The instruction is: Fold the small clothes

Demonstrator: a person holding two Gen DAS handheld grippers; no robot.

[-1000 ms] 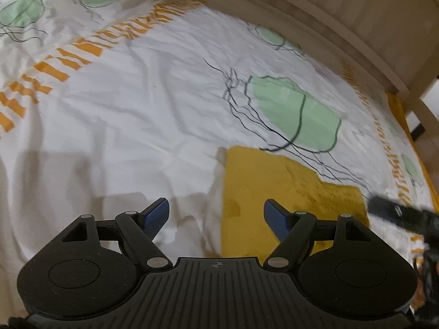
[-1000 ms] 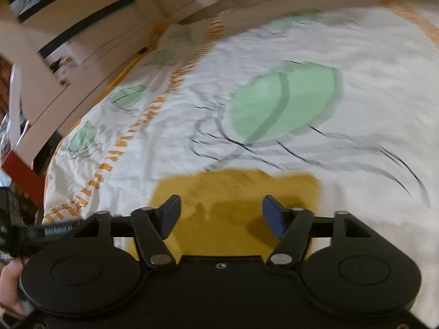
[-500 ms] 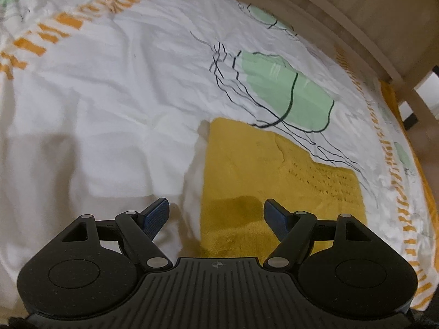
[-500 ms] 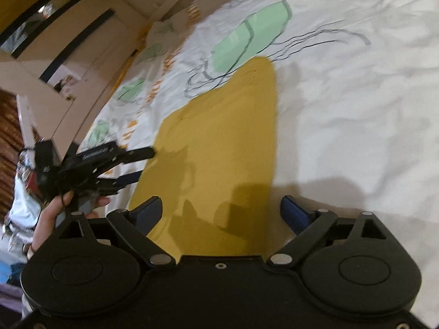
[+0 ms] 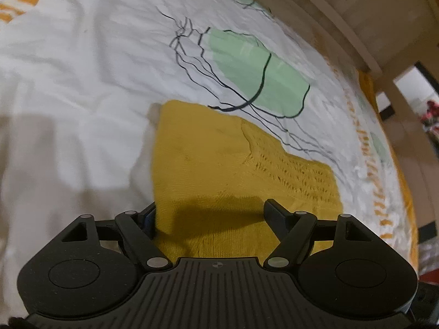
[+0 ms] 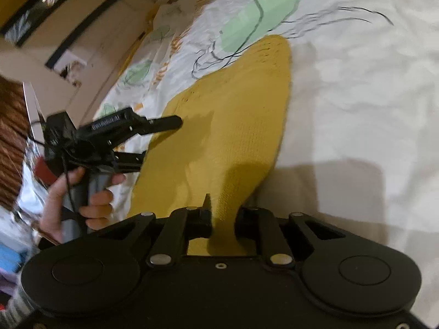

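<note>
A mustard-yellow knitted garment (image 5: 219, 161) lies flat on the bed, and it also shows in the right wrist view (image 6: 236, 126). My left gripper (image 5: 211, 216) is open, its jaws straddling the garment's near edge, the left finger at the garment's left corner. My right gripper (image 6: 223, 219) is shut on the near corner of the garment. The left gripper also shows in the right wrist view (image 6: 153, 139), held in a hand at the garment's far side.
The bed has a white cover (image 5: 82, 68) printed with green leaves and orange stripes. A wooden bed frame (image 5: 343, 13) runs along the far edge. Furniture (image 6: 82, 27) stands beyond the bed in the right wrist view.
My right gripper has closed on the garment's corner. My left gripper has moved forward, so its open jaws now straddle the garment's edge.
</note>
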